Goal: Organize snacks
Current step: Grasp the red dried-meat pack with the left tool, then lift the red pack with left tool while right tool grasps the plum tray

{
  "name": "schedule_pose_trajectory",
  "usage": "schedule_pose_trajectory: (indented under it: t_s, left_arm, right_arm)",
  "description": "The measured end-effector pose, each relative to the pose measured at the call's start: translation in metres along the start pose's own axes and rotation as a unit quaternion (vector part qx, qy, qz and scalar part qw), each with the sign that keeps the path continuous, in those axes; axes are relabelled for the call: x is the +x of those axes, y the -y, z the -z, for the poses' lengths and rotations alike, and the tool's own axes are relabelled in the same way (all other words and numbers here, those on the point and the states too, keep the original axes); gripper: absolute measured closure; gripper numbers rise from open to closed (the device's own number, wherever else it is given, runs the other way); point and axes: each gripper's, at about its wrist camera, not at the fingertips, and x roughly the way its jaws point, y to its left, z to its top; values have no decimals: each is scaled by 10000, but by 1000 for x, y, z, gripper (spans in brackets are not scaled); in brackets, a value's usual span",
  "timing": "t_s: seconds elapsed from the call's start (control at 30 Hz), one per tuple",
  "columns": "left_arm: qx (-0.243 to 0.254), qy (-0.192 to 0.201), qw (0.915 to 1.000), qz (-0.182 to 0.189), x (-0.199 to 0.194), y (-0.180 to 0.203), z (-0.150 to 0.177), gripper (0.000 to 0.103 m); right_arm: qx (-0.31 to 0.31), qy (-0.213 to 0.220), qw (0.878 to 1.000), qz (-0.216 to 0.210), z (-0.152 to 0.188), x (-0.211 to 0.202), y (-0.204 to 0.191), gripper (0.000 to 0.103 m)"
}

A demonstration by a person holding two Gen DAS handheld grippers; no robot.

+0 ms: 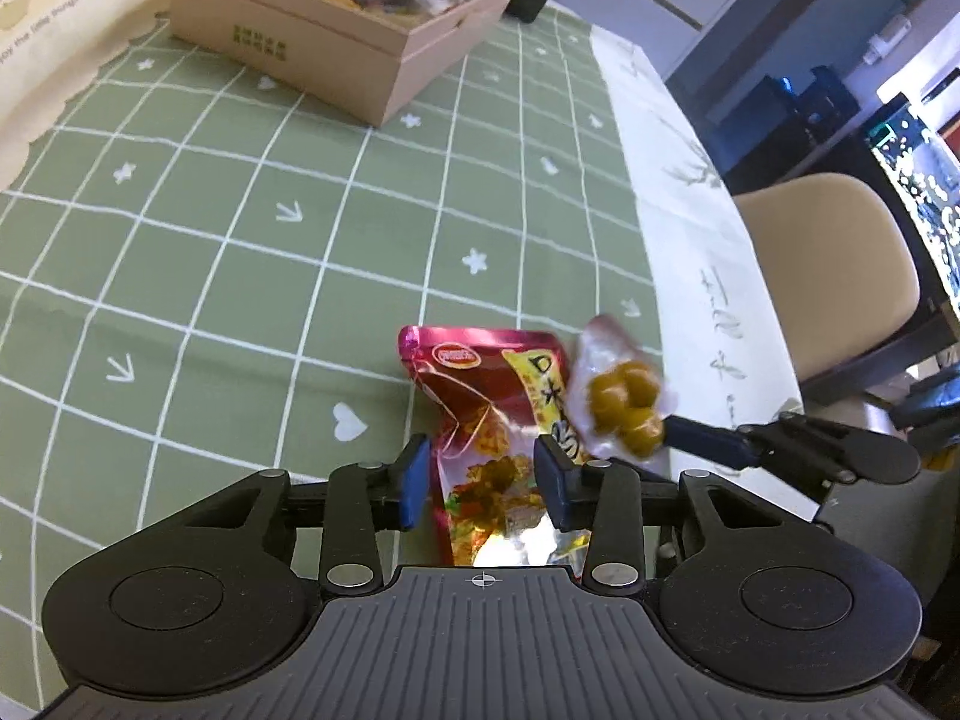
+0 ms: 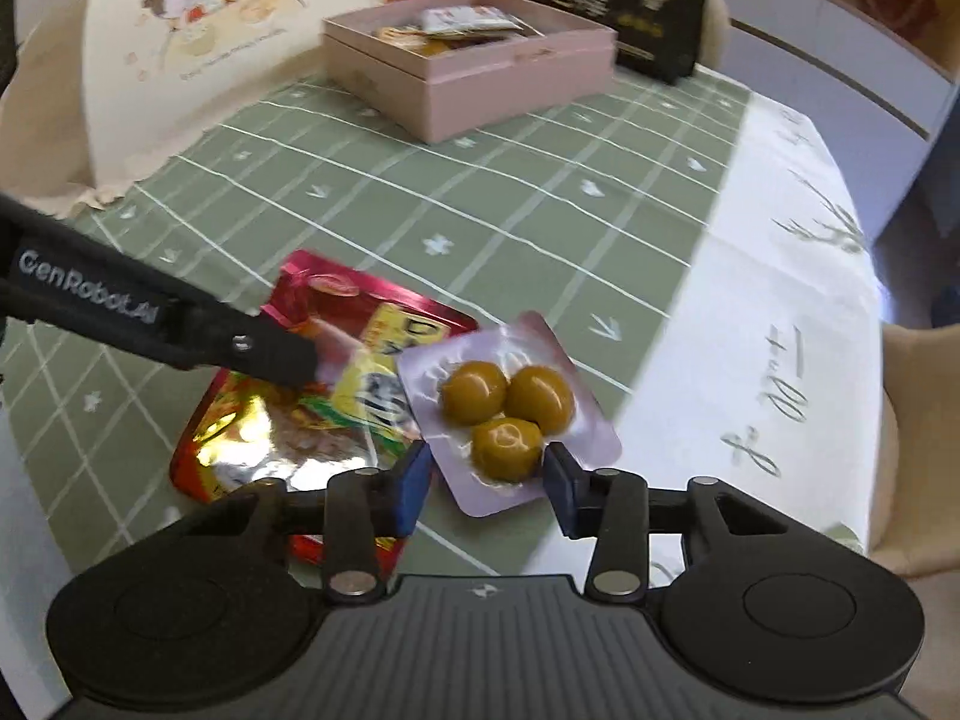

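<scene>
Left gripper sits at the bottom middle of its own view, pads clamped on the red snack bag lying on the green checked tablecloth. Right gripper is closed on the clear pack of three olive-brown balls, just right of the bag. The pink box of packets is top centre, well apart.

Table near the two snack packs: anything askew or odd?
Yes. The clear vacuum pack of three olive-green balls lies crooked, overlapping a corner of the crumpled red foil snack pouch rather than flat on the green checked tablecloth. The pink open box behind holds its packets in a loose heap.
</scene>
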Motion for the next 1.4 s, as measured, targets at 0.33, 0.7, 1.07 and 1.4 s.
schedule_pose_trajectory:
  t_s: [0.33,0.7,1.07,1.4]
  left_arm:
    - [173,258,9985,451,22,12,-7,18]
    - [14,340,9988,347,-2,6,-6,58]
    - [-1031,576,9912,-594,15,33,5,61]
    - [-1696,906,9745,-1155,37,85,8,45]
  right_arm:
    - [131,208,9997,-45,9,-3,3,62]
    - [-497,340,9975,-382,6,-1,-15,62]
    - [-1323,645,9842,-984,-11,19,55,62]
    - [-2061,699,9599,-1767,-8,21,94,59]
